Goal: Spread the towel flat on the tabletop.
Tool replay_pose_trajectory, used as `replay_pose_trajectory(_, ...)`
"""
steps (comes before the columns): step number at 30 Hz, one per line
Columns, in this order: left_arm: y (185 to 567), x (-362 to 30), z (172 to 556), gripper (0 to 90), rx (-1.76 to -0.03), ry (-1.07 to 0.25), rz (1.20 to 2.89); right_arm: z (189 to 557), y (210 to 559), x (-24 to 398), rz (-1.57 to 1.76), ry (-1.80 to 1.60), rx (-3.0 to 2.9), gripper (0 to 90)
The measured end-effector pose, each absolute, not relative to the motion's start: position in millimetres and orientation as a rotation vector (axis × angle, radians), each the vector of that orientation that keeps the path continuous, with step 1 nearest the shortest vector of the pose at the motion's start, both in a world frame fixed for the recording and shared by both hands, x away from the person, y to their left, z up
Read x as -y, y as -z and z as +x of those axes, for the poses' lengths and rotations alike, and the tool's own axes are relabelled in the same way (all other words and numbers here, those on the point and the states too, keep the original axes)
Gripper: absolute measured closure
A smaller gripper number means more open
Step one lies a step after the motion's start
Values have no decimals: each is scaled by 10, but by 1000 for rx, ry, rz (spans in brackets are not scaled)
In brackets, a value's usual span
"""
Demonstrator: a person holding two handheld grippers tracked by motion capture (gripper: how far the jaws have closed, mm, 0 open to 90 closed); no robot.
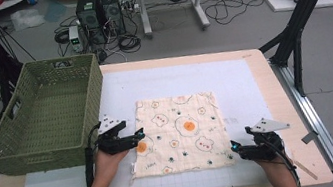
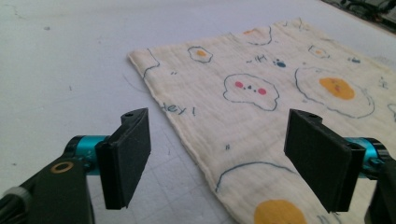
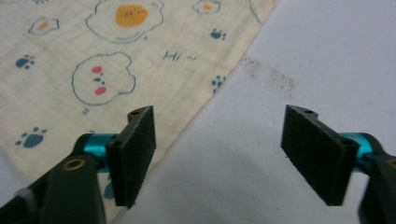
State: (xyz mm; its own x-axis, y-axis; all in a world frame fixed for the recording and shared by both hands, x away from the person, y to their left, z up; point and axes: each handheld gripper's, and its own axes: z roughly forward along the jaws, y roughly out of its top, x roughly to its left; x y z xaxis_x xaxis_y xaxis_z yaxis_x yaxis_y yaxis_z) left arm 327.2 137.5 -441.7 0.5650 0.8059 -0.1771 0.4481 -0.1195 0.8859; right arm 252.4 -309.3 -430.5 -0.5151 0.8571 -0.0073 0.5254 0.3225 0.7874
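So the cloth (image 1: pixel 179 133) is lying flat on the counter (image 1: pixel 233 83), the egg-print one, spread out between the two hands. The left hand-held gripper (image 1: pixel 137 137) sits right at the cloth's left edge, jaws spread wide with nothing pinched; in the left gripper view (image 2: pixel 217 154) the hem runs up between the two pads but neither one touches it. The right hand-held gripper (image 1: pixel 234 147) is just off the near right corner, also released, and in its own view (image 3: pixel 217 154) the cloth edge passes under the left pad while the rest of the gap is over bare counter.

My read: this is the lining-up step before a grab, probably for a fold or to lift the cloth toward the basket (image 1: pixel 47 117) beyond the left hand-held gripper. Can't say which.

Next move looks like it needs both to dip down so one pad slides under the hem, then clench. The fabric is thin and floppy, so grabbing too shallow would likely just drag it and wrinkle it instead of picking it up
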Motion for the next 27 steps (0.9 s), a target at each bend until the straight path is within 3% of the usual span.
replay_pose_trajectory(5,4366,-1399,3199,186,-930,-391,1696,2488,4211,3129,1168,-1080,-2081,117)
replay_pose_trajectory(27,4364,-1475,3184,211,-899,-423,1721,2520,4185,3216,1184,-1143,-2004,115)
